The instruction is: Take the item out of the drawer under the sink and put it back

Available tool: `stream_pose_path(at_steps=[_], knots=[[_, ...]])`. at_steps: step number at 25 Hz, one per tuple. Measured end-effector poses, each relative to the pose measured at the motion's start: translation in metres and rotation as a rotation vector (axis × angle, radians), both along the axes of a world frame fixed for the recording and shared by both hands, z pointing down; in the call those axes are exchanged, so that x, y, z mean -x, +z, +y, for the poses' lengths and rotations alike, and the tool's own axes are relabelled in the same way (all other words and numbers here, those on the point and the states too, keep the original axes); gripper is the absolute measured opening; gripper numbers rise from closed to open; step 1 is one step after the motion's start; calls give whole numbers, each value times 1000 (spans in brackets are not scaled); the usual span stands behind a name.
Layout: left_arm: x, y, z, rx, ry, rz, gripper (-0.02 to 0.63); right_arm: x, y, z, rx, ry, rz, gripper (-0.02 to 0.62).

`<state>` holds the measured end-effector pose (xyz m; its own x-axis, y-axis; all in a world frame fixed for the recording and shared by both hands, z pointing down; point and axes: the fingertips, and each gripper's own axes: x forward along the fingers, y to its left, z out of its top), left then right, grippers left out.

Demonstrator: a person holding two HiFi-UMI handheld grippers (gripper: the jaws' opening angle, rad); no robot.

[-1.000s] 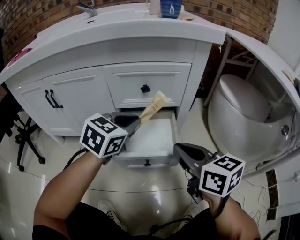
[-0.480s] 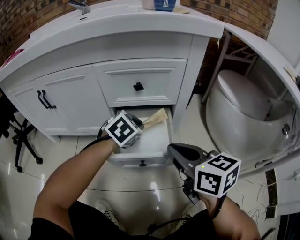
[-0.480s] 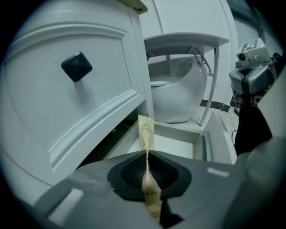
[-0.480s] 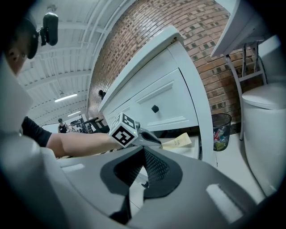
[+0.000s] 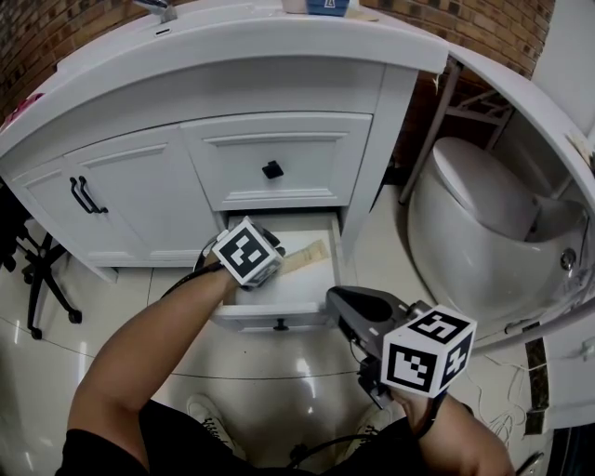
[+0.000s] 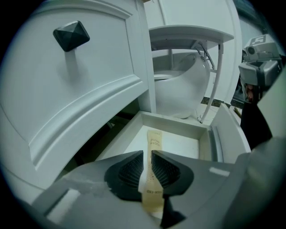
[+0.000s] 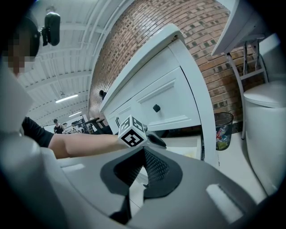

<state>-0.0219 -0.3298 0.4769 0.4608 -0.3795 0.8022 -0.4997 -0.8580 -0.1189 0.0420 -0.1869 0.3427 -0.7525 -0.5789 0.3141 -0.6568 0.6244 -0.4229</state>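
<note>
Packet (image 5: 307, 257) now in drawer (image 5: 271, 313), between just-opened jaws of left tool (image 6: 147, 166).

Bathroom, sink vanity (image 5: 279, 84), toilet (image 5: 474, 214), brick wall (image 5: 474, 23)

packet (image 5: 302, 257): lying in open drawer (image 5: 288, 311) | open drawer: under knobbed drawer (image 5: 307, 153) | toilet (image 5: 474, 214): right of cabinet (image 5: 130, 204)

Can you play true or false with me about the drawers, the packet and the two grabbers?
1. The bottom drawer is open. True.
2. The upper drawer has a black knob. True.
3. The beige packet lies in the upper drawer. False: it is in the bottom drawer, between the jaws of the left gripper, which have just been opening.
4. The right gripper holds the packet. False: its jaws are together on nothing.
</note>
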Motion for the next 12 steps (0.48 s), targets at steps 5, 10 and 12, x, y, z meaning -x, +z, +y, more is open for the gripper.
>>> stream_pose_path(at_steps=[5,10,12], knots=[[3,-5,2,27,-18,38,51,0,0,-1,0,2,8,5],[4,-2,8,47,-5,29,35,2,0,-1,-4,5,7,5],[4,-4,10,49,-3,35,28,4,-1,0,-5,0,6,5]])
